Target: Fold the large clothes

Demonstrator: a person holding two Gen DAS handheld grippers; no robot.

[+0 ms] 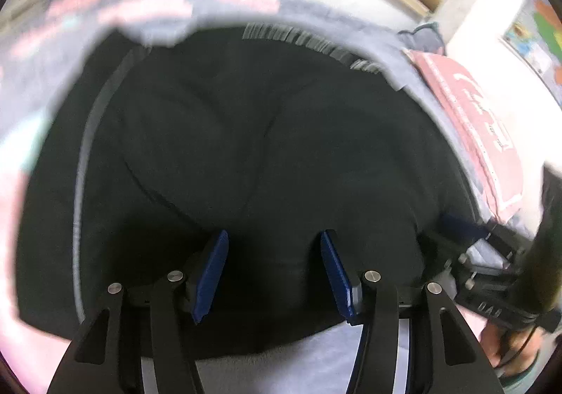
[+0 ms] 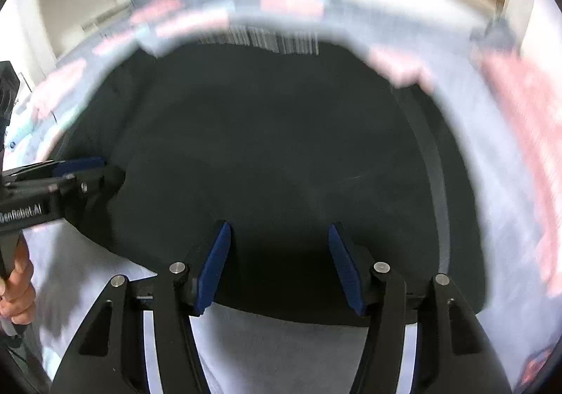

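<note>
My left tool [image 1: 274, 274] hangs over the near hem of the black garment [image 1: 246, 148], its blue pads [image 1: 210, 274] standing partly apart with nothing pressed between them. Only dark cloth shows below the gap, and I cannot tell whether the pads touch it. My right tool [image 2: 279, 267] is the same: pads apart, nothing gripped, poised above the near edge of the same garment [image 2: 263, 148].

The garment lies spread flat on a bed cover [image 1: 298, 359] that is pale with pink and teal patches. Its near hem runs just beyond my fingertips in both views, with bare pale cover on my side of it. A grey stripe [image 1: 79, 190] follows its left edge in the left view, and a similar stripe [image 2: 444, 204] follows its right edge in the right view. At the far edge a band of ribbed grey trim [image 2: 263, 40] marks where the cloth ends.

In the left view my right tool [image 1: 488, 253] sits at the garment's right edge, near a pink printed cloth [image 1: 474, 134]. In the right view my left tool [image 2: 84, 172] reaches in at the left edge, my hand [image 2: 15, 285] on its grip. The two tools are well apart along the hem. Open cover surrounds the garment on every side; much of it is blurred.
</note>
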